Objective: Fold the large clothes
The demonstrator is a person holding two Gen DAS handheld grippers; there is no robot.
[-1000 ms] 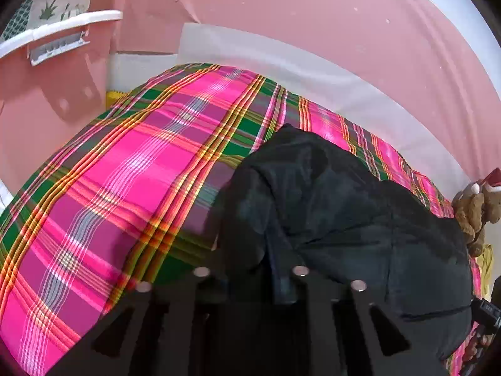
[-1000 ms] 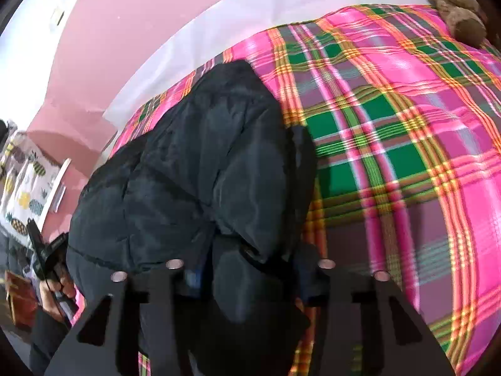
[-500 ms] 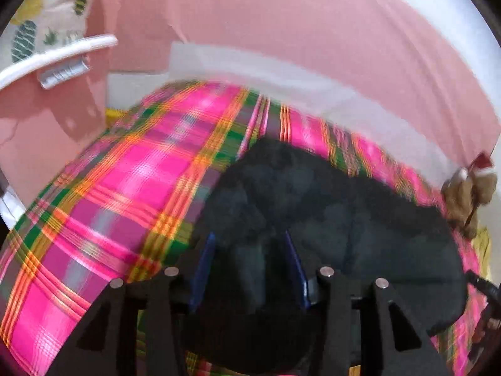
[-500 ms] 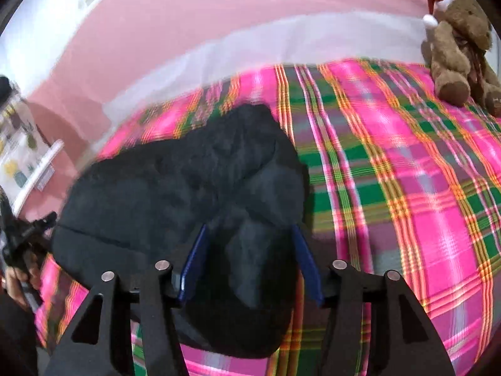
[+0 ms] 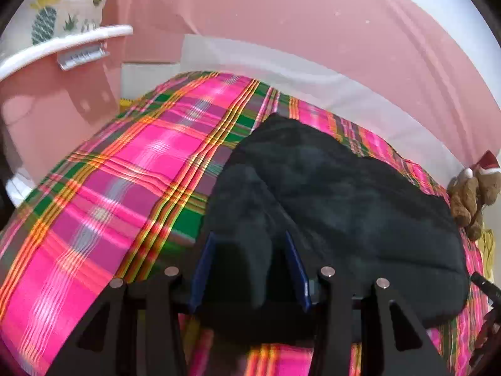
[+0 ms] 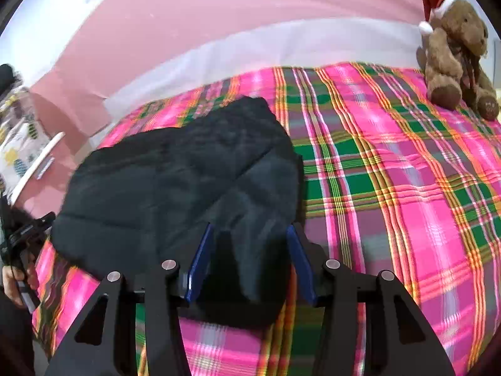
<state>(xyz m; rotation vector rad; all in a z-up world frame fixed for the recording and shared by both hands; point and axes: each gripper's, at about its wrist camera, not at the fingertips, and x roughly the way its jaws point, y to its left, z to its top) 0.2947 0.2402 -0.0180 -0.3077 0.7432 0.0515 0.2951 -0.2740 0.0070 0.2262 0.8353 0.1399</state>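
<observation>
A large black padded jacket [image 5: 344,200] lies folded into a compact bundle on a pink and green plaid bed cover [image 5: 125,169]. It also shows in the right wrist view [image 6: 175,181]. My left gripper [image 5: 249,247] is open, its blue-padded fingers [image 5: 202,266] standing wide on either side of the jacket's near left corner. My right gripper [image 6: 249,244] is open too, fingers [image 6: 299,263] apart around the jacket's near right corner. Neither gripper pinches the cloth.
A pink wall runs behind the bed. A brown teddy bear [image 6: 454,50] with a Santa hat sits at the bed's far right corner. A white shelf [image 5: 59,47] and patterned fabric are at the left. The plaid cover [image 6: 407,188] spreads to the right of the jacket.
Both grippers have opened and let go of the jacket, then drawn back a little. The jacket has settled flatter on the bed.
</observation>
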